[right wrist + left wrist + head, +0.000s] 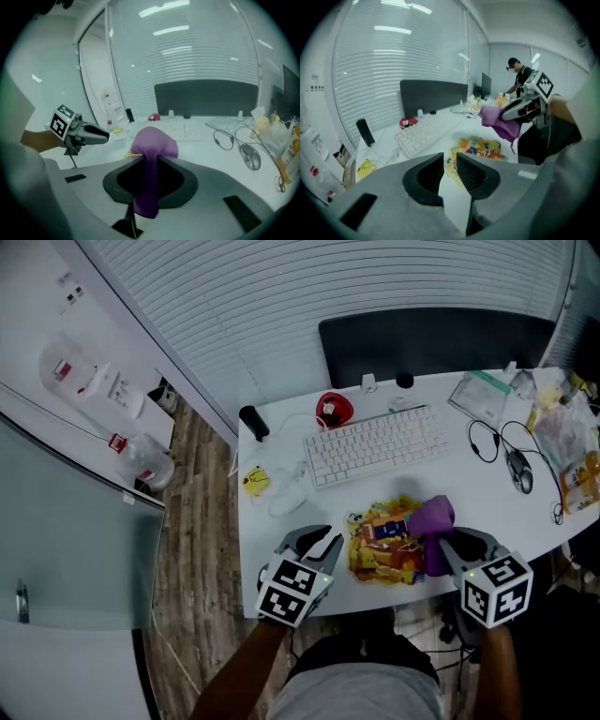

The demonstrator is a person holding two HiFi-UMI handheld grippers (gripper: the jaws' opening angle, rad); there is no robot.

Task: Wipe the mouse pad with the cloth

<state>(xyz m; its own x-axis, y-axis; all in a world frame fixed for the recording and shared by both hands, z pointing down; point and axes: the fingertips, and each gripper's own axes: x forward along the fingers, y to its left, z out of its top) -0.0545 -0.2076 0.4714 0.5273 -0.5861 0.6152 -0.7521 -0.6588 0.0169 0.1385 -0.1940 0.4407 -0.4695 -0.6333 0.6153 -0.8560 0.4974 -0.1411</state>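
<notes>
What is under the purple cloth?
The colourful mouse pad lies under it on the white desk. The cloth hangs above the pad's right end, pinched in the fingers of the right gripper. That covered end cannot be seen.

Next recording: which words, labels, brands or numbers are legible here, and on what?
No text can be read in any view.
Mouse pad: colourful print, too blurred.
Keyboard: key legends too small.
Left marker cube, right marker cube: black-and-white square patterns, no letters.
</notes>
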